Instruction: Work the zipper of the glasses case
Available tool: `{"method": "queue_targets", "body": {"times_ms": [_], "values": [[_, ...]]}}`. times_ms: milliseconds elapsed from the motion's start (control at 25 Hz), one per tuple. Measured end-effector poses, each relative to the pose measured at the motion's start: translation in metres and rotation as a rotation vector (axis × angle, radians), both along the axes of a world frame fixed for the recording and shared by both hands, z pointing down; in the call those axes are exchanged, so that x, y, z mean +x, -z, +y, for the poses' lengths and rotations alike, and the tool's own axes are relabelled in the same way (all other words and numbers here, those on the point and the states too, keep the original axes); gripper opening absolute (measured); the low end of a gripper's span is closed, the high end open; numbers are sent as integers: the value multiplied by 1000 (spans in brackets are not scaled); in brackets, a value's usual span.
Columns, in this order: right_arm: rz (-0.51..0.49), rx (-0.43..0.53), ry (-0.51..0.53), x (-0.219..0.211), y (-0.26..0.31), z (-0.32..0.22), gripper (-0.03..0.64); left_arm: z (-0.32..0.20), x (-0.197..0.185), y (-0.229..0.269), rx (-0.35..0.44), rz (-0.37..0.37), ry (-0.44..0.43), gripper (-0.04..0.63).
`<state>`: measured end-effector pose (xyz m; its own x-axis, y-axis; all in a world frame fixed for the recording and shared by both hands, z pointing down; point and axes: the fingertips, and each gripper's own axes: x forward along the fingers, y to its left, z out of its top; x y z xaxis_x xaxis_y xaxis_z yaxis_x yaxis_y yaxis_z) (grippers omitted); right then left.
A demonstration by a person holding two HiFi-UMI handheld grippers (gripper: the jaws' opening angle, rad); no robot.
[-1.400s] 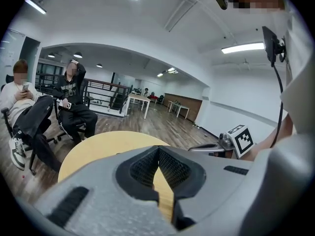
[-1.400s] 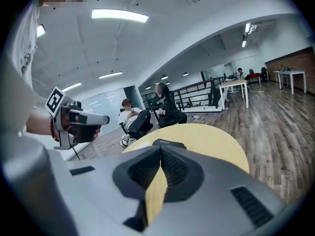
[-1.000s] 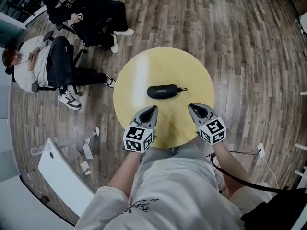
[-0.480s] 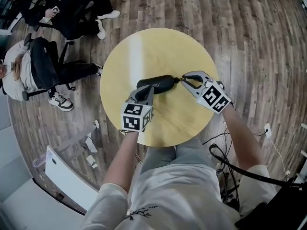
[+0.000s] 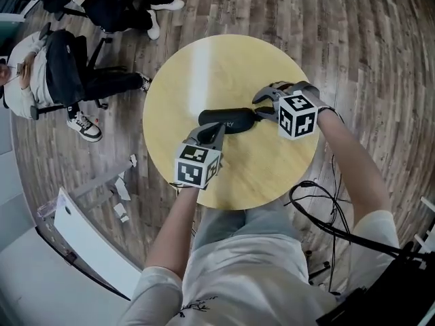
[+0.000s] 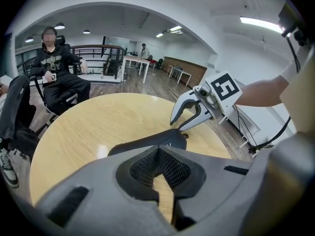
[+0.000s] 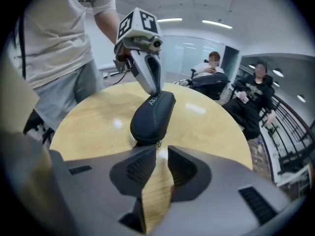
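Midway across the bench (image 5: pixel 204 66) the glasses case (image 5: pixel 228 121) is pinned by the clenched, empty left tool (image 5: pixel 217 130); likely light, stiff, skiddy. Its small zipper pull (image 7: pixel 158 142) is best taken, right tool (image 5: pixel 259 109) parted just before it.

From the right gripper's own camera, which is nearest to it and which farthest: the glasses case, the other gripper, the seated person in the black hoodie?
From the right gripper:
1. glasses case, straight ahead on the table.
2. left gripper, at the case's far end.
3. seated person in the black hoodie, beyond the table, far right.
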<state>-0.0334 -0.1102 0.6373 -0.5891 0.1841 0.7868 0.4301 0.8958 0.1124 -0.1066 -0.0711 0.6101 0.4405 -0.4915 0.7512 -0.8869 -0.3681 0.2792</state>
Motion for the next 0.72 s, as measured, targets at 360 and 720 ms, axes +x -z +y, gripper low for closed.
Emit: {"method": "queue_targets", "body": {"times_ms": [360,720], "values": [[202,86,424,-7,-23,11,66,-9,0,0,2,6,-9,6],[203,8,279,-2,-17,5,5,-5,-1,-2,9,-5,-8,6]]}}
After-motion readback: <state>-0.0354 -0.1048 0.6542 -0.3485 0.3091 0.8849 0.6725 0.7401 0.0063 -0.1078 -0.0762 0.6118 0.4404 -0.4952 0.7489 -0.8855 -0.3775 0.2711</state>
